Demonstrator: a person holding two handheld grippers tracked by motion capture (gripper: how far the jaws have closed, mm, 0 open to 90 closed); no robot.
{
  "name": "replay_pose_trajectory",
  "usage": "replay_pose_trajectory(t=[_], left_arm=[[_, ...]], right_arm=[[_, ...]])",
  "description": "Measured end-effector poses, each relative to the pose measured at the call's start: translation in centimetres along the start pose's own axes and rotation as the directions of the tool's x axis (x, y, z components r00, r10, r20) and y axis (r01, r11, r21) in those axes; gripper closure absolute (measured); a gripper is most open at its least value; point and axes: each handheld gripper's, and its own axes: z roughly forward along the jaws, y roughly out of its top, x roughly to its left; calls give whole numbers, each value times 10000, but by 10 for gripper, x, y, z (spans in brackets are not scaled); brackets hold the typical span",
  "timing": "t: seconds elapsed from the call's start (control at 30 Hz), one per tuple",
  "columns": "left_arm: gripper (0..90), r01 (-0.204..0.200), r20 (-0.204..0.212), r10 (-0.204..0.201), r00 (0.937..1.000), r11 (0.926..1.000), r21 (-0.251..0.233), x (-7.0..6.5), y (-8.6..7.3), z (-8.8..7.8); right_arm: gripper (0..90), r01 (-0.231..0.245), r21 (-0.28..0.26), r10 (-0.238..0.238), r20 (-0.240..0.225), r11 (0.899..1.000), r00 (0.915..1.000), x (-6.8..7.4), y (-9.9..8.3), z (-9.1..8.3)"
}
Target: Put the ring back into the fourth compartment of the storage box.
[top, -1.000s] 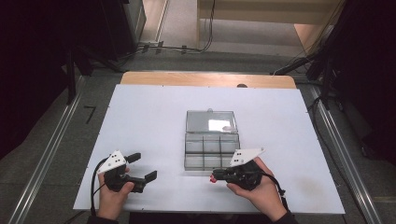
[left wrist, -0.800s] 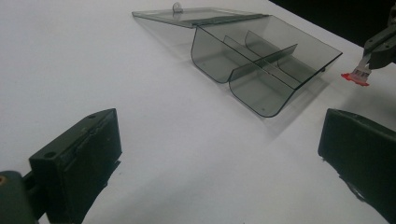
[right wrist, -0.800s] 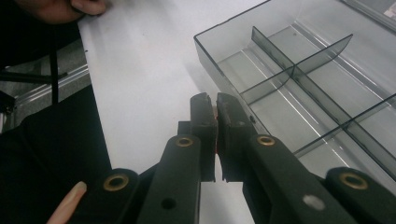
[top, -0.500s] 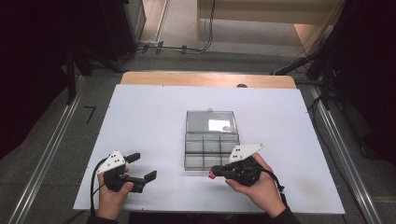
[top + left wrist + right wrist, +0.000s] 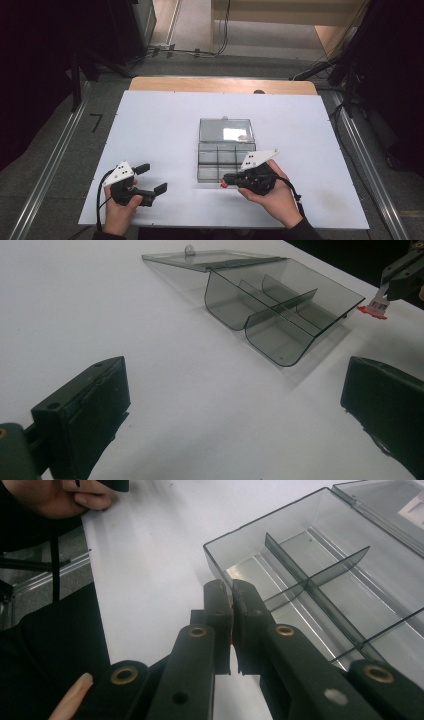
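Grippers sit at either end of the near edge of the white table (image 5: 165, 125), and the work lies between them. On the left, the left gripper (image 5: 152, 179) rests low on the tabletop with its jaws spread wide and nothing between them; it looks parked there to keep out of the way while the other hand works. Toward the middle stands the clear compartment box (image 5: 226, 159), its lid (image 5: 226, 131) swung fully back and lying flat behind it, so the divided cells are open from above and ready to receive something. Just right of the box's near corner, the right gripper (image 5: 226, 178) is pinched tight on a small red piece (image 5: 372, 310), a thin flat thing with a pale striped tab, seen edge-on as an orange-red sliver (image 5: 231, 620) between the pads. It is held just outside the front wall, probably so it can be carried over the rim and dropped into a near cell.
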Motion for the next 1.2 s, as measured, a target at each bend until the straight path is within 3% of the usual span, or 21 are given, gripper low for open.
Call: replay_pose_trajectory(t=[1.2], left_arm=[[0, 39, 34, -39, 10000, 10000, -47, 2, 0, -1]], right_arm=[[843, 183, 126, -184, 124, 9998, 9998, -9, 25, 16]])
